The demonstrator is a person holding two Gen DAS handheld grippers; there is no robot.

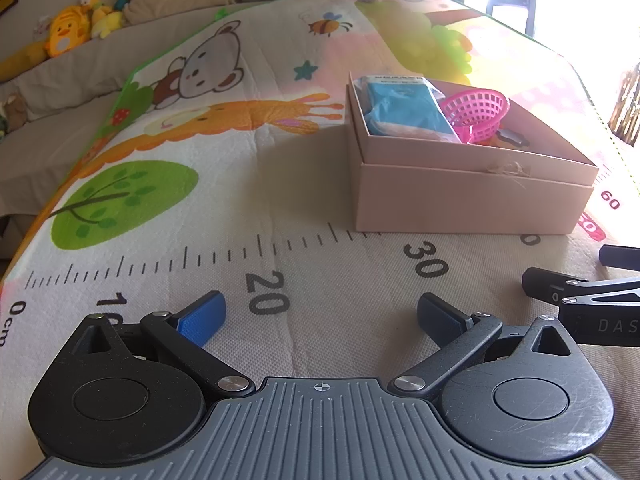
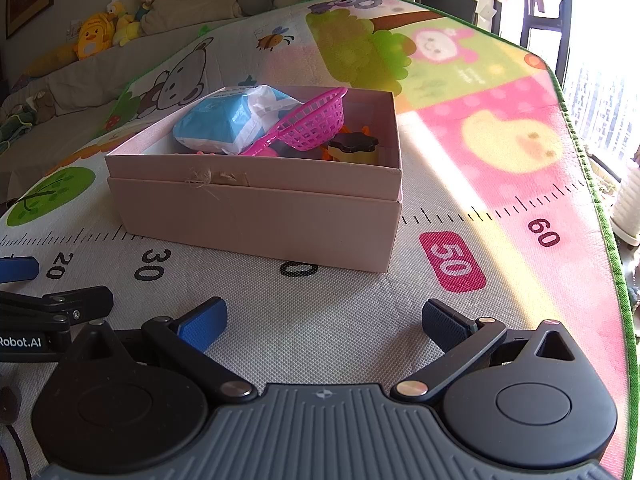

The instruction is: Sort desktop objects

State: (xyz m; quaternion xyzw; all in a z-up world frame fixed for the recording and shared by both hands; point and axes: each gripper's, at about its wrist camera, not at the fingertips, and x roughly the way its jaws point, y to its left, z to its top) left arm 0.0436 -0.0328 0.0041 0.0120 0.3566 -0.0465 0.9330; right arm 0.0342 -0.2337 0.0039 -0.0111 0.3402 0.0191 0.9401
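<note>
Hovering both grippers low over the play mat, and honestly it looks like the sorting is pretty much done. The pink box sits on the mat's printed ruler strip, and everything I can see of the loose stuff is already inside it: the blue-and-white packet toward the back-left, the pink mesh basket leaning tilted beside it, and a small yellow jar with a dark lid tucked under the basket's edge. Piled like that, they were dropped in rather than arranged, I'd guess. My left gripper has its fingers spread wide with nothing between them, just mat underneath. Same for my right gripper: fingers wide apart, empty, pointing at the box's near wall but well short of touching it.
</note>
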